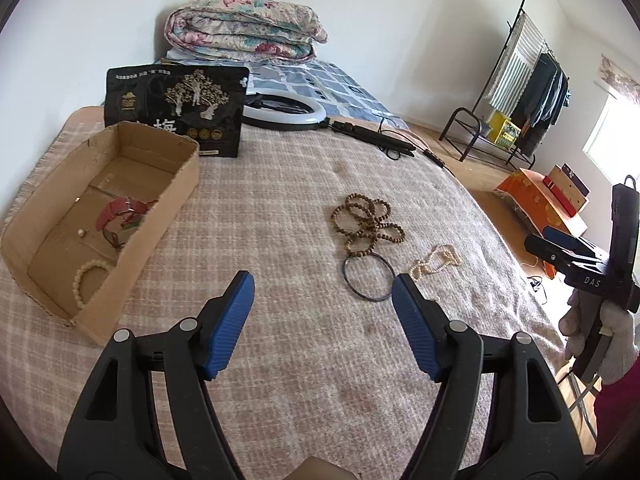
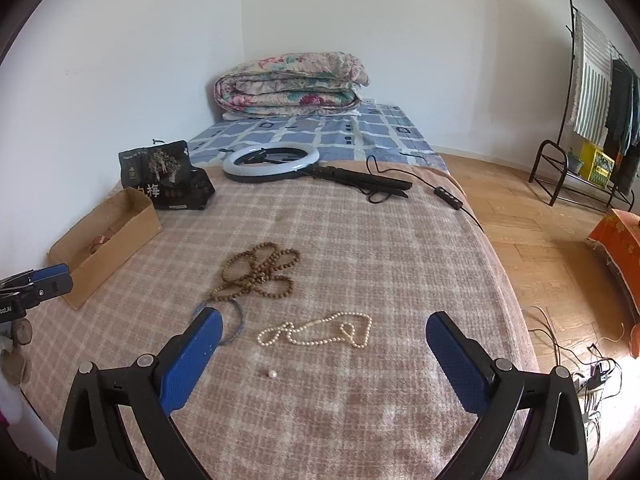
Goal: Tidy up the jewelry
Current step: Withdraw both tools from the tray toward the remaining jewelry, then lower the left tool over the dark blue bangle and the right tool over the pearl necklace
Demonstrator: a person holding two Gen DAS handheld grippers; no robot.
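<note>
On the plaid blanket lie a brown wooden bead necklace (image 1: 366, 222) (image 2: 258, 274), a dark thin bangle (image 1: 368, 277) (image 2: 236, 322), a pearl necklace (image 1: 436, 261) (image 2: 316, 332) and a small pearl earring (image 2: 272, 374). A cardboard box (image 1: 172, 196) (image 2: 116, 236) at the left holds a red watch strap (image 1: 120, 214), a cream bead bracelet (image 1: 90, 276) and a small pearl stud (image 1: 81, 233). My left gripper (image 1: 322, 292) is open and empty, just short of the bangle. My right gripper (image 2: 324, 332) is open and empty, around the pearl necklace's near side.
A black snack bag (image 1: 176, 108) (image 2: 160, 174) stands behind the box. A ring light on a folded stand (image 1: 288, 114) (image 2: 272, 162) with its cable lies further back. A folded floral quilt (image 2: 292, 84) sits at the bed's head. Wooden floor, a clothes rack (image 2: 592, 120) and an orange box (image 2: 616, 244) are to the right.
</note>
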